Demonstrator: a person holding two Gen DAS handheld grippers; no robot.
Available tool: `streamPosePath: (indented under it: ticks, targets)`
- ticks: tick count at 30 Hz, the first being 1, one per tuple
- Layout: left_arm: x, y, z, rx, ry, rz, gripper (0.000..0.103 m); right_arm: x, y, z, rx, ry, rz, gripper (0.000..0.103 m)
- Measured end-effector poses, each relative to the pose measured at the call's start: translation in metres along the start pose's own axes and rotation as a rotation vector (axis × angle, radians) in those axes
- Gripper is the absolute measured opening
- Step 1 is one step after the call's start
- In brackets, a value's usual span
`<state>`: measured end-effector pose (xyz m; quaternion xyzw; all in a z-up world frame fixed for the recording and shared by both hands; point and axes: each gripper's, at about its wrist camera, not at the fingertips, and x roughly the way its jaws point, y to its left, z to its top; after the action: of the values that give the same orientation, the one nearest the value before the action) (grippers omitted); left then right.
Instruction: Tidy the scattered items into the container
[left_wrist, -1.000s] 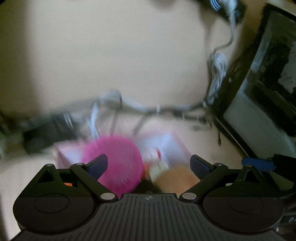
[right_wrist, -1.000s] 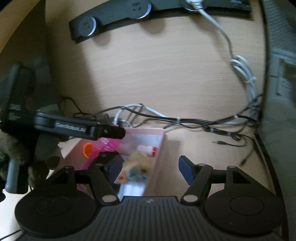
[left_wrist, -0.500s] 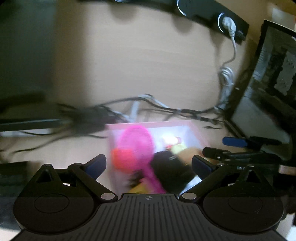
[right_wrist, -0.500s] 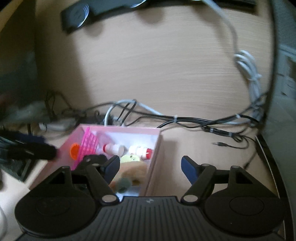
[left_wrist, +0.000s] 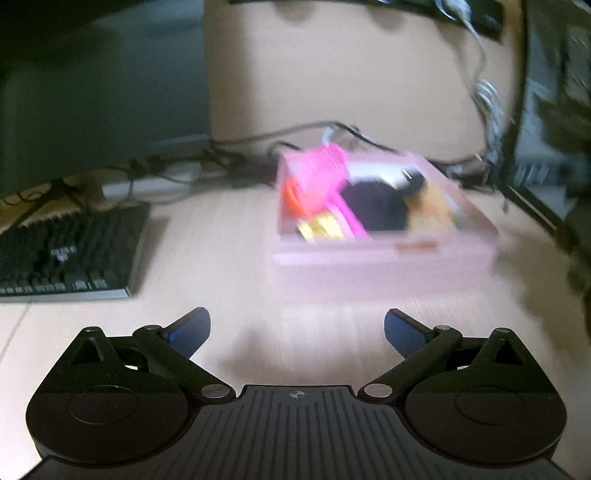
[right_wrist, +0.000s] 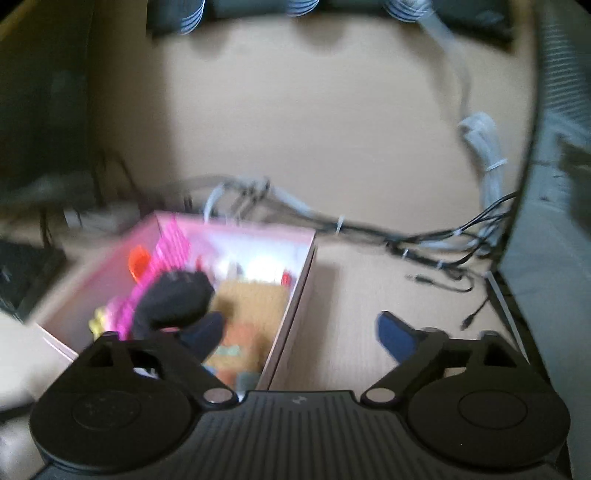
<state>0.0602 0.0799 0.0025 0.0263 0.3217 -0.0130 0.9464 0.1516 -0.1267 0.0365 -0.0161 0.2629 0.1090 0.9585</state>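
- We see the pink container (left_wrist: 384, 266) on the desk (left_wrist: 229, 258), already holding a pink mesh thing (left_wrist: 325, 177), an orange piece (left_wrist: 290, 195), a dark soft item (right_wrist: 173, 299) and a tan one (right_wrist: 251, 299)
- Our left gripper (left_wrist: 297, 328) hangs over bare desk just short of the container, jaws spread wide and empty
- Our right gripper (right_wrist: 299, 328) has just been opening; its jaws straddle the container's right wall, nothing pressed between them
- We judge the tidying nearly done: no loose item shows on the desk, only a keyboard (left_wrist: 70, 251) and cables (right_wrist: 424, 243)

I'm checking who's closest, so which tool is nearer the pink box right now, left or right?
Right. The right tool hangs at the pink box, its left finger over the contents. The left tool is set back, bare desk before the box.
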Motion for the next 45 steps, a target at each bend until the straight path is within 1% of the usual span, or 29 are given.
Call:
streamPosePath:
  ticks: [2,4,6,10,12,14,16,18,21,25,27,30,37,45]
  targets:
    - [-0.002,-0.01,-0.015,0.02,0.01,0.008,0.102,-0.024,-0.007,-0.011,-0.001,-0.053,-0.005,0.103]
    - [-0.003,-0.015,-0.026,0.023,0.017,0.013,0.103,-0.044,-0.014,-0.028,-0.035,-0.059,-0.008,0.103]
    - [-0.003,-0.018,-0.036,0.009,0.017,0.017,0.103,-0.058,-0.019,-0.05,-0.082,-0.043,-0.011,0.103]
    - [0.0,-0.02,-0.047,-0.054,0.025,0.037,0.103,-0.074,-0.024,-0.091,-0.155,0.049,0.012,0.103]
    - [-0.003,-0.021,-0.047,-0.081,0.012,0.042,0.103,-0.071,-0.025,-0.104,-0.179,0.125,0.033,0.103]
    - [-0.002,-0.024,-0.048,-0.089,0.018,0.038,0.103,-0.067,-0.027,-0.113,-0.181,0.167,0.047,0.103]
    - [0.0,-0.03,-0.048,-0.077,0.035,0.029,0.103,-0.065,-0.029,-0.114,-0.17,0.175,0.061,0.103]
    - [0.001,-0.037,-0.048,-0.058,0.04,0.04,0.103,-0.061,-0.029,-0.113,-0.178,0.176,0.074,0.103]
    - [0.001,-0.045,-0.048,-0.023,0.03,0.055,0.103,-0.06,-0.026,-0.114,-0.21,0.159,0.096,0.103]
    - [0.0,-0.048,-0.049,0.0,0.018,0.065,0.103,-0.053,-0.023,-0.111,-0.257,0.137,0.159,0.103]
    - [0.0,-0.049,-0.049,0.002,0.018,0.063,0.103,-0.048,-0.025,-0.109,-0.247,0.145,0.197,0.103]
    - [0.001,-0.048,-0.049,0.002,0.019,0.057,0.103,-0.042,-0.031,-0.107,-0.19,0.175,0.228,0.103]
    - [0.005,-0.039,-0.047,-0.043,0.042,0.01,0.103,-0.041,-0.032,-0.109,-0.184,0.169,0.224,0.103]
    - [0.005,-0.04,-0.047,-0.042,0.044,0.008,0.103,-0.041,-0.032,-0.109,-0.184,0.169,0.224,0.103]
